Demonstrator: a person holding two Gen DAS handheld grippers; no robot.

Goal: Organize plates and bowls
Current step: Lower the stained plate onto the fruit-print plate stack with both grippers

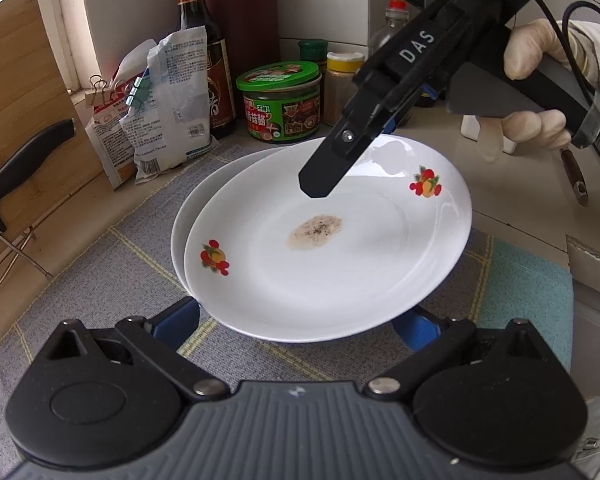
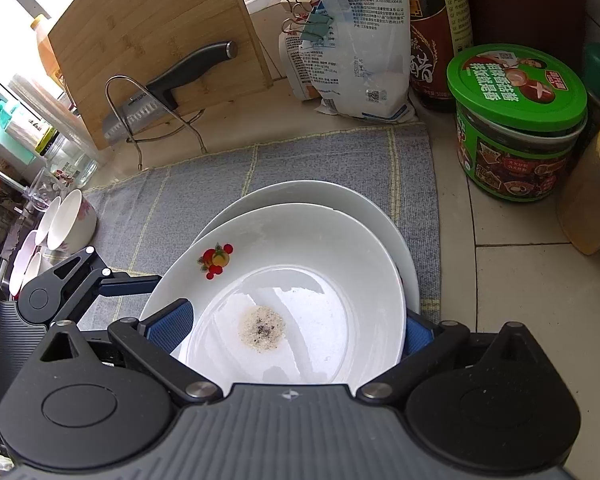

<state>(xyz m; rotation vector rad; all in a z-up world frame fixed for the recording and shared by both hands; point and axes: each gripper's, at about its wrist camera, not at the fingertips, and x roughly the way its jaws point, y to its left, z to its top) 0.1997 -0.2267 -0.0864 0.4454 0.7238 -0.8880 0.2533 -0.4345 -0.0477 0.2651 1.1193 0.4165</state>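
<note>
A white plate with fruit motifs and a brown stain (image 1: 332, 240) lies slightly offset on a second white plate (image 1: 182, 220) on the grey mat. In the right wrist view the top plate (image 2: 300, 280) sits over the lower plate (image 2: 340, 200). My right gripper (image 1: 324, 178) reaches over the top plate's far rim, with the rim between its blue pads (image 2: 172, 326); I cannot tell whether it pinches. My left gripper (image 1: 296, 326) is open, its blue fingers (image 1: 180, 320) spread under the plate's near rim, not gripping. It also shows at the left of the right wrist view (image 2: 100, 280).
A grey checked mat (image 2: 180, 200) covers the counter. Behind it stand a green-lidded jar (image 1: 280, 100), a dark sauce bottle (image 1: 204, 48), clipped bags (image 1: 156, 112), and a cutting board with a knife (image 2: 160, 40). White bowls (image 2: 66, 220) lean at the left.
</note>
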